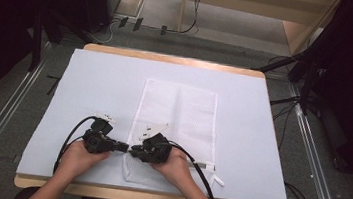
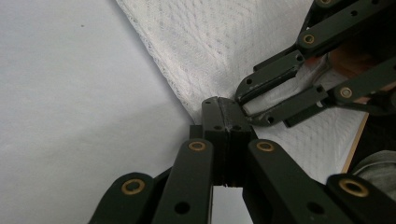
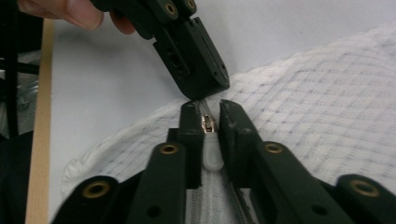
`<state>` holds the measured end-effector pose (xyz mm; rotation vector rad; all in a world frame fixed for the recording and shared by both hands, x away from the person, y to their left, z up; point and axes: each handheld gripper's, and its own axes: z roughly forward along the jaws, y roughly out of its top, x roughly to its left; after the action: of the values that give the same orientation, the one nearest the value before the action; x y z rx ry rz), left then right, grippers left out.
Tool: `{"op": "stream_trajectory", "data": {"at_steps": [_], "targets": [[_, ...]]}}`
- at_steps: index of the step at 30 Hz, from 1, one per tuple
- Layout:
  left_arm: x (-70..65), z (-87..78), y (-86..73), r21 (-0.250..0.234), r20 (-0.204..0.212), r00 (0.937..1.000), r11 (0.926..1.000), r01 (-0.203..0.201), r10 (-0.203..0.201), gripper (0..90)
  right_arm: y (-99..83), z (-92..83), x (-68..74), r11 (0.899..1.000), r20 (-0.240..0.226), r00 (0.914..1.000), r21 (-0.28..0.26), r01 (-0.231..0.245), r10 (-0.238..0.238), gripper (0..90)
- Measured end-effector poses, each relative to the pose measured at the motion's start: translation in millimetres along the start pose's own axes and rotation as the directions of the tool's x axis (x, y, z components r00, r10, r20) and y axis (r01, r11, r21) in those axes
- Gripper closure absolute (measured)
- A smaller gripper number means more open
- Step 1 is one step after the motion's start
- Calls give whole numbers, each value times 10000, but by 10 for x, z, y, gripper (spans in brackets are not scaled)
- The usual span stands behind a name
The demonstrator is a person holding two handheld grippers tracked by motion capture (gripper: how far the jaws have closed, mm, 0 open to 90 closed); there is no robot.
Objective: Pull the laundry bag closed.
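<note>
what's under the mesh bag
The white mesh bag lies flat on the pale blue mat, which covers the wooden table. What's directly beneath the bag is hidden.

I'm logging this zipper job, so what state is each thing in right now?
Mesh bag: lying flat on the table, near end bunched at the grippers.
Zipper pull: between the right gripper's jaws.
Left gripper: shut on the bag's edge.
Right gripper: jaws close around the pull; contact unclear.

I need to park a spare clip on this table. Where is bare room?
The mat lies bare left of the mesh bag, and also between the bag and the mat's right edge. It is crowded at the bag's near left corner, where the left tongs and right tongs meet.
</note>
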<state>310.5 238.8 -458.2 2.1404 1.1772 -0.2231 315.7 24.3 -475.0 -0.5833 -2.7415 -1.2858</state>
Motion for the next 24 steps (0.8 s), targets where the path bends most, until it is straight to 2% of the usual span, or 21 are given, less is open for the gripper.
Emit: {"op": "stream_trajectory", "data": {"at_steps": [4, 9, 10, 11, 13, 14, 16, 24], "targets": [[-19, 2, 8, 15, -56, 10000, 10000, 33, -33, 900, -14, 5, 46, 9993, 383, 9986, -35, 371, -369, 844], [-13, 15, 11, -15, 18, 10000, 10000, -25, 25, 900, -17, 6, 60, 9995, 496, 9983, -77, 317, -312, 856], [-24, 17, 5, -28, -75, 9999, 9999, -128, 128, 900, -11, 4, 54, 9999, 439, 9990, -55, 116, -113, 857], [-24, 17, 5, -28, -75, 9999, 9999, -128, 128, 900, -11, 4, 54, 9999, 439, 9990, -55, 116, -113, 857], [-40, 23, 4, -24, -162, 9994, 9996, -292, 291, 900, -4, -4, 14, 9997, 151, 9996, -7, -245, 245, 860], [-46, 25, 5, -1, -194, 9992, 9994, -352, 352, 900, 4, -8, 4, 9996, 65, 9996, 56, -274, 274, 862], [-61, 28, 3, -9, -264, 9989, 9993, -382, 382, 900, 18, -11, 18, 9998, 142, 9999, 160, -85, 83, 864], [-68, 30, 3, 3, -340, 9983, 9988, -483, 483, 900, 35, -52, 12, 9986, 132, 9999, 510, -112, 105, 871]]}}
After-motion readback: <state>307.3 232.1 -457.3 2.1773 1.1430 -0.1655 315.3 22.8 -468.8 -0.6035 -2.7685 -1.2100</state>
